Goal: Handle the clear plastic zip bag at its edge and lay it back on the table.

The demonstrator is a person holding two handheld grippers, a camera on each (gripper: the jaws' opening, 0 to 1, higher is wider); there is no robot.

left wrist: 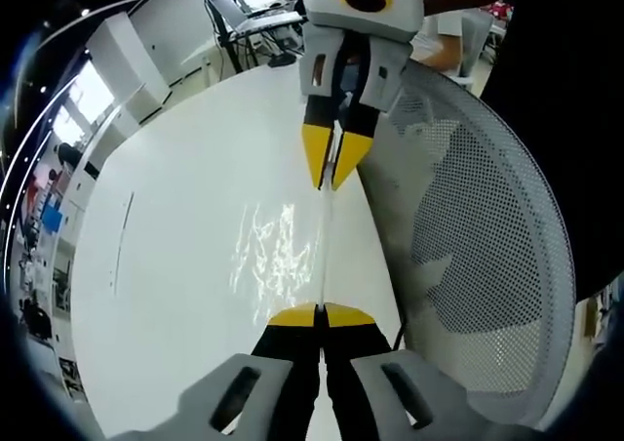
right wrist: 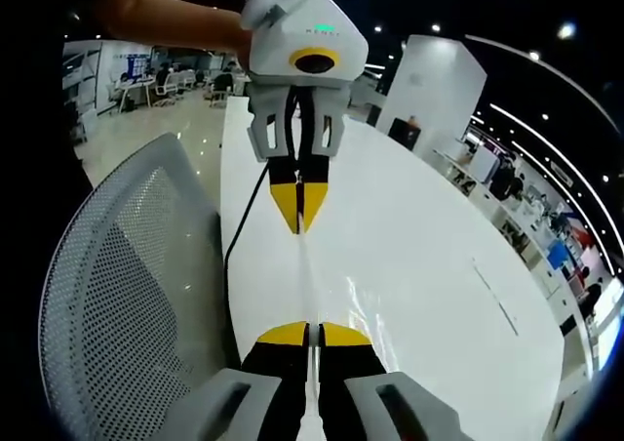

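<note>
The clear plastic zip bag [left wrist: 324,256] hangs stretched edge-on between both grippers, above the white table [left wrist: 185,217]. My left gripper [left wrist: 322,314] is shut on the bag's near edge, yellow tips pressed together. Opposite, my right gripper [left wrist: 330,180] is shut on the far edge. In the right gripper view the same bag [right wrist: 310,285] runs from my right gripper [right wrist: 314,334] up to the left gripper [right wrist: 299,221]. Light glints off the plastic over the table [right wrist: 419,256].
A grey mesh chair [left wrist: 478,236] stands against the table's long edge, also seen as the chair [right wrist: 117,304]. A black cable [right wrist: 239,236] runs down beside the table edge. A person's arm [right wrist: 166,17] holds the left gripper. Desks and people fill the office beyond.
</note>
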